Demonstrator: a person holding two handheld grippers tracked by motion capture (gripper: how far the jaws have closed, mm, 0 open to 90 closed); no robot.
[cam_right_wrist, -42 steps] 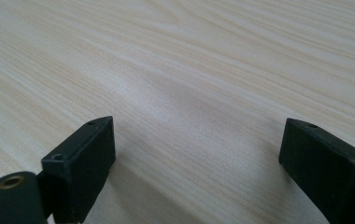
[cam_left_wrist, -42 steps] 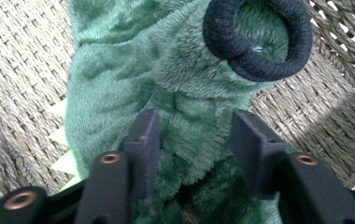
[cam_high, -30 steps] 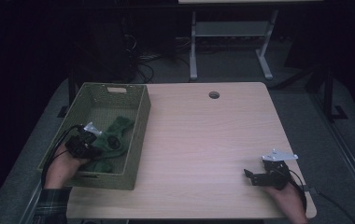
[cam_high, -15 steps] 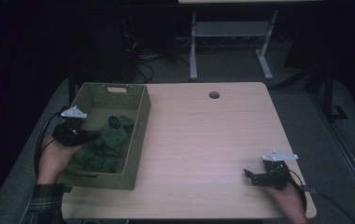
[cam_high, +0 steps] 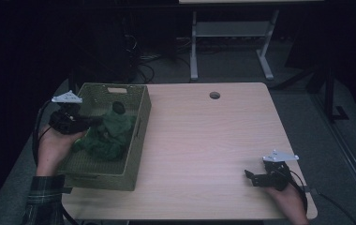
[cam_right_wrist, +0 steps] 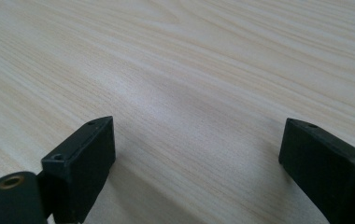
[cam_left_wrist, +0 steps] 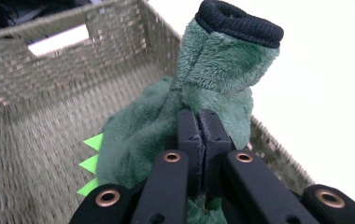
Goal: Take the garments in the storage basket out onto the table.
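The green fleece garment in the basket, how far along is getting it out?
Done: the left gripper is shut on the green fleece garment, pulling a bunch with its black cuff up. In hand: most of it lies inside the woven basket. Left: lifting it clear, probably onto the table, where the right gripper waits open with nothing between its jaws.

wooden table (cam_high: 204, 140), grey floor (cam_high: 307, 93), metal stand (cam_high: 232, 33)
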